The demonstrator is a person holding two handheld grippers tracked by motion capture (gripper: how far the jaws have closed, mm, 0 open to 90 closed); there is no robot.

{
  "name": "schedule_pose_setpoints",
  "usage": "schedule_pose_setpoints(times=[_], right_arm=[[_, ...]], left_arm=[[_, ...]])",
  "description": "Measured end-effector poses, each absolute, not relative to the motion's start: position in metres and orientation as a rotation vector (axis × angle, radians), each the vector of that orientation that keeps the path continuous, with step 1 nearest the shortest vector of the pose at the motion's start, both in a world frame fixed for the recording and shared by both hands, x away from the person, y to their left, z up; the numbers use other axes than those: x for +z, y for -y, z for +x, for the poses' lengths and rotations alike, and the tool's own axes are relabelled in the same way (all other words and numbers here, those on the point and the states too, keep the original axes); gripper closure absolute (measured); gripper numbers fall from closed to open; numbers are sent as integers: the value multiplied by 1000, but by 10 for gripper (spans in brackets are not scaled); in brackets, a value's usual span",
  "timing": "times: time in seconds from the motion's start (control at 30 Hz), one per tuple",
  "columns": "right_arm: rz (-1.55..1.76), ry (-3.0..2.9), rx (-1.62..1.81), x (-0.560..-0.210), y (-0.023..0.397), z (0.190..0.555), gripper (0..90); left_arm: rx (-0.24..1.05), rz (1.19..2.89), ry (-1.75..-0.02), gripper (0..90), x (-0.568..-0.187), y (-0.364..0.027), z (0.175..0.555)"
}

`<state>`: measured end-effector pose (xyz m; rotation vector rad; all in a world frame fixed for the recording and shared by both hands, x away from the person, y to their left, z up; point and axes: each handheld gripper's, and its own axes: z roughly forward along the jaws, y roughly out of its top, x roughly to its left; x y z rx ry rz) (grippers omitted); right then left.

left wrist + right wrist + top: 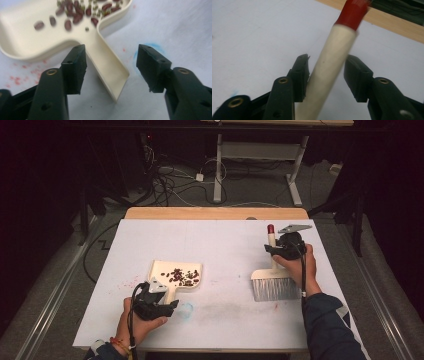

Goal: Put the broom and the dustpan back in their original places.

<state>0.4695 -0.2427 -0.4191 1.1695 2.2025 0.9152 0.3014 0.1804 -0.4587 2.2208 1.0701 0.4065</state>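
In the lower left of the high view, your left hand (142, 320) is holding the left gripper (167, 306) just below the cream dustpan (176, 275), which is lying flat on the white desk (225, 245) left of centre. The pan is carrying a scatter of dark red beans (184, 276), bunched toward its right half. In the left gripper view, the fingers (74, 66) are standing well apart, with the dustpan's handle (110, 67) running down between them toward the bottom of the frame; the left finger is sitting just beside the handle's edge, the right finger is clear of it, and neither is pressing on it. A faint blue ring (186, 310) is showing on the desk just right of that gripper.

Moving to the right half of the high view, the hand brush (275, 282) is lying with its grey bristles toward the bottom of the frame and its red-tipped handle (271, 236) pointing to the top. Your right hand (300, 265) is holding the right gripper (276, 251) at that handle. In the right gripper view, the fingers (300, 75) are standing a little wider than the cream handle (329, 70) between them, a slim gap showing on each side, so they are not clamping it.
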Motion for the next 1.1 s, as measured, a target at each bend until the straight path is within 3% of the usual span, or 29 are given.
schedule_pose_setpoints(times=[0.1, 0.23, 0.63, 1.1], right_arm=[[1183, -2175, 930, -422, 244, 470, 528], [1183, -2151, 908, -430, 243, 470, 518], [1172, -2049, 1083, -430, 244, 452, 477], [991, -1986, 1213, -401, 237, 420, 349]], left_arm=[[547, 2213, -973, 307, -455, -188, 292], [558, 2179, -929, 249, -459, -203, 286], [613, 2155, -899, 248, -465, -213, 282], [633, 2134, -893, 239, -463, -215, 278]])
